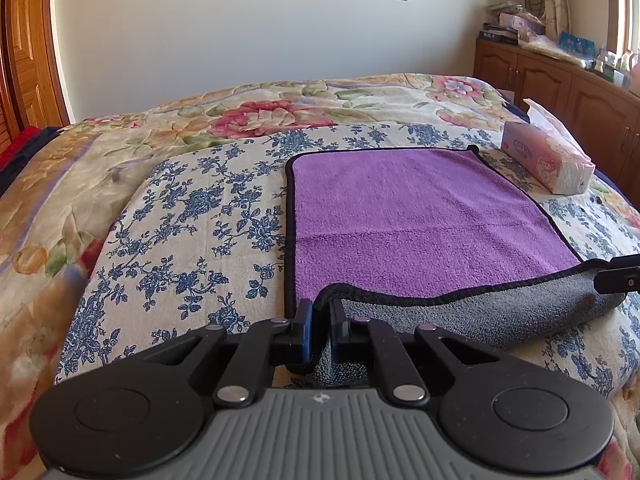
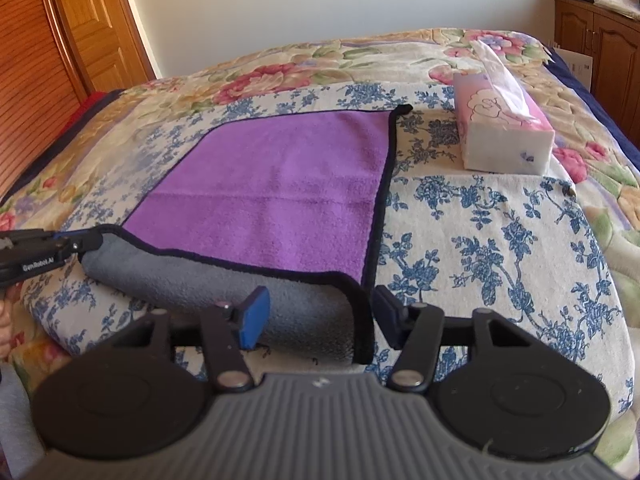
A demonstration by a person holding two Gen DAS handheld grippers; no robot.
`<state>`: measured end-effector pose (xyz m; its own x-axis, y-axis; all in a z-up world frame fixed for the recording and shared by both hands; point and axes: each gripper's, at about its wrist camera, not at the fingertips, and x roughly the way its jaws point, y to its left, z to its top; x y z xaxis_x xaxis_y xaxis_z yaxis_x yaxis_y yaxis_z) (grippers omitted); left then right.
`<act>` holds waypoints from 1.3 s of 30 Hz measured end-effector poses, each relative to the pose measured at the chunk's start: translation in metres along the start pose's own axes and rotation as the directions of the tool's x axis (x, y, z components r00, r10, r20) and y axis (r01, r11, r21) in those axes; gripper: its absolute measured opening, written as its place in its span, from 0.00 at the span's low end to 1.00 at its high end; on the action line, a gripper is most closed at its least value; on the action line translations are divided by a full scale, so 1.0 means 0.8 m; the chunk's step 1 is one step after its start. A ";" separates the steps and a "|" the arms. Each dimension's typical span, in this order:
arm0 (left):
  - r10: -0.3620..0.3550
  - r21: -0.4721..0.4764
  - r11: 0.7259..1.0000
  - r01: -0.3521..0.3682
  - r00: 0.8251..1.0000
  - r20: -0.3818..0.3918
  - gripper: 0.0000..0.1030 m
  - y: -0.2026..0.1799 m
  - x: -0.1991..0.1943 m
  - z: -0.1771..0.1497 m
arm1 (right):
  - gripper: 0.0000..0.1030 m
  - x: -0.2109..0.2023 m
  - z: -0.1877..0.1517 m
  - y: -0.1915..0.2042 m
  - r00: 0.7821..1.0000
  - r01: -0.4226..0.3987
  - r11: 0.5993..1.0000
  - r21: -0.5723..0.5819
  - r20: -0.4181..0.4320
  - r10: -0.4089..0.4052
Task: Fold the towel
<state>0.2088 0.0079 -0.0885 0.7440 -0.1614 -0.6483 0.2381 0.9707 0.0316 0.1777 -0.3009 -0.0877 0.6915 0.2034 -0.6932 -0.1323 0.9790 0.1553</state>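
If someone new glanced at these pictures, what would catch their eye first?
The bright purple towel with black edging lies on the blue-flowered sheet, its near edge curled over to show grey. The left gripper pinches the near left corner; the right gripper gapes around the other. A pink tissue box sits far right.

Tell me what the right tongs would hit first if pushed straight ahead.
The right tongs stand open around the towel's lifted near corner, so they would likely run into that grey fold first, then the purple top. The tissue box sits off to the right.
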 end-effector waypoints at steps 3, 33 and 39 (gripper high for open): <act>0.001 0.002 1.000 -0.001 1.000 -0.001 0.09 -0.001 0.000 -0.001 | 0.56 0.001 0.001 -0.001 1.000 -0.011 1.000 0.007 -0.006 0.012; -0.023 -0.016 1.000 0.024 0.998 0.053 0.05 -0.003 -0.017 0.008 | 0.03 -0.006 0.007 -0.003 0.999 -0.017 1.000 -0.020 0.027 0.018; -0.015 -0.038 0.999 0.018 0.996 0.089 0.05 0.002 -0.023 0.012 | 0.03 -0.014 0.014 0.000 0.996 -0.023 0.999 -0.034 0.090 0.026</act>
<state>0.2015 0.0105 -0.0696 0.7929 -0.1910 -0.5786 0.2278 0.9737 -0.0092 0.1777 -0.3037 -0.0722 0.7490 0.2263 -0.6227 -0.1719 0.9741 0.1472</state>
